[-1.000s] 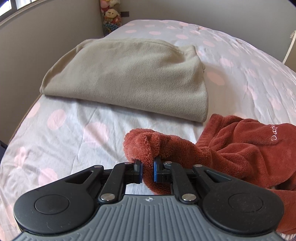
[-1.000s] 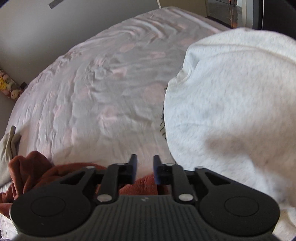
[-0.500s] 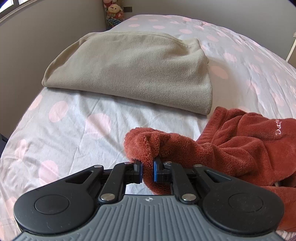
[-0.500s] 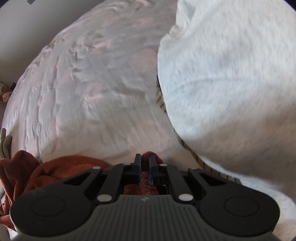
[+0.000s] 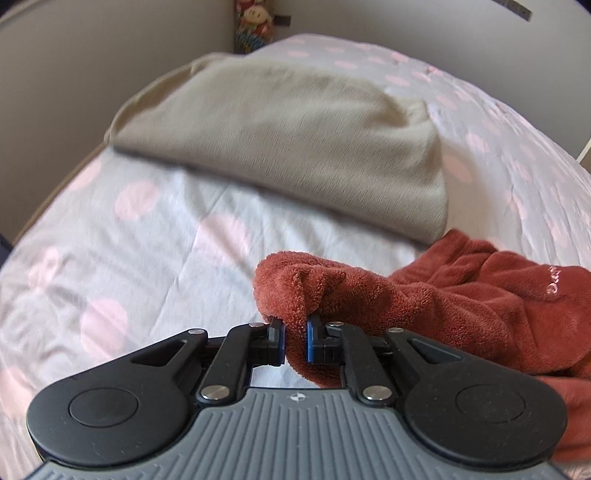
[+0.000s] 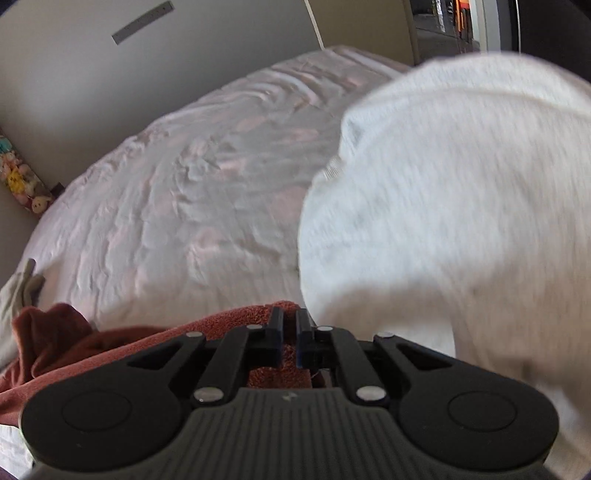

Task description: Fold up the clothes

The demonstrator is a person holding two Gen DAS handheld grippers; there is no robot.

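Observation:
A rust-red fleece garment (image 5: 461, 295) lies bunched on the bed, with pale stitched lettering on it at the right. My left gripper (image 5: 295, 341) is shut on one bunched corner of it, the cloth bulging over the pads. In the right wrist view the same red garment (image 6: 122, 343) stretches along the lower left, and my right gripper (image 6: 290, 338) is shut on its edge. Red cloth shows between and under those fingers.
A folded beige fleece (image 5: 295, 136) lies farther up the polka-dot bedsheet (image 5: 147, 258). A white-grey sweatshirt (image 6: 461, 221) fills the right of the right wrist view. Walls run close along the bed's left side, with plush toys (image 5: 255, 22) in the corner.
My right gripper has shut on the red garment's edge and shifted; the white sweatshirt slid across its view. The left gripper kept its hold and moved, and the beige fleece sits differently in its view.

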